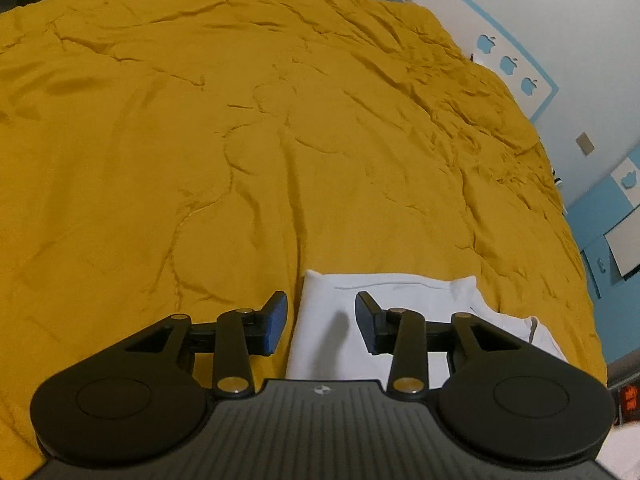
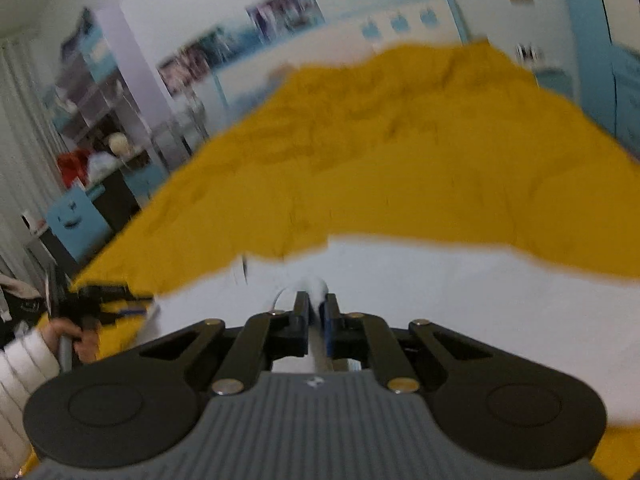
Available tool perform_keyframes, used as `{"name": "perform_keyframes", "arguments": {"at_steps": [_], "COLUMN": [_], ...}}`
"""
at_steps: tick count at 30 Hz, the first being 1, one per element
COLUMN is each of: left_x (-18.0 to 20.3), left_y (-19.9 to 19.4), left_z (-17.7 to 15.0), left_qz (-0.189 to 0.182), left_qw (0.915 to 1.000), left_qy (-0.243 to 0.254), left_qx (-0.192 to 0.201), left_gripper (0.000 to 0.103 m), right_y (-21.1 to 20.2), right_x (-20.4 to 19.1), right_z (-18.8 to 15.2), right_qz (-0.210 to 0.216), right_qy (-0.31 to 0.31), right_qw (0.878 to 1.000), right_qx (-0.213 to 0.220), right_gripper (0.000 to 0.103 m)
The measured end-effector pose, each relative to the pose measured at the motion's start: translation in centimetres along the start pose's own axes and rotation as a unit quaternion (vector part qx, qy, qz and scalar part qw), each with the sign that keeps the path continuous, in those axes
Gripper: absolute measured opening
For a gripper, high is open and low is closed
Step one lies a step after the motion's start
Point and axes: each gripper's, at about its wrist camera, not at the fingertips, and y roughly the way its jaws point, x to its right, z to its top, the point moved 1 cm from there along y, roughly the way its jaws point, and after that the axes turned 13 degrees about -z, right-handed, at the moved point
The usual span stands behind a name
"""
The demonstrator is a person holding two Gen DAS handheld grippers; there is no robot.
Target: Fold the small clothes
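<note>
Lying flat on the wrinkled yellow bedspread (image 1: 280, 140), near its close edge: a white garment (image 1: 400, 308), showing sharply in the left wrist view. Hovering over the garment's left edge with fingers spread wide and gripping nothing: the left gripper (image 1: 321, 322), blue pads (image 1: 277, 322) facing inward, one finger over bedspread and the other over white cloth. Appearing only in this view: blue apple cutouts (image 1: 508, 65) on the wall beyond the bed.

Showing only in the blurred right wrist view: the right gripper (image 2: 317, 322), fingers nearly closed and pinching a bunched bit of the white garment (image 2: 440, 292) between the pads. Also appearing there alone: the left gripper (image 2: 100, 300) from outside, far left, with a hand (image 2: 80, 340) in a white sleeve holding its handle; shelves (image 2: 100, 92) and posters (image 2: 286, 8) along the far wall.
</note>
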Motion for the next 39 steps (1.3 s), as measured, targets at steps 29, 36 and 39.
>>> {"name": "perform_keyframes", "arguments": {"at_steps": [29,36,39], "left_x": [-0.3,3.2,3.6], "left_y": [-3.0,-6.4,-7.1], "left_z": [0.1,-4.1,-6.5], "left_qz": [0.034,0.024,0.022], "left_qw": [0.9975,0.9865,0.9843], "left_qy": [0.053,0.142,0.149], "left_qx": [0.032,-0.078,-0.091], "left_gripper": [0.010,0.026,0.038], "right_y": [10.3,6.3,5.6], "right_x": [6.8,5.8,5.0], "right_z": [-3.2,-4.4,-5.3], "right_qz": [-0.151,-0.117,-0.110], "right_qy": [0.035,-0.007,-0.027], "right_qw": [0.983,0.988,0.988], "right_qx": [-0.093,-0.100,-0.106], "right_gripper": [0.008,0.008,0.011]}}
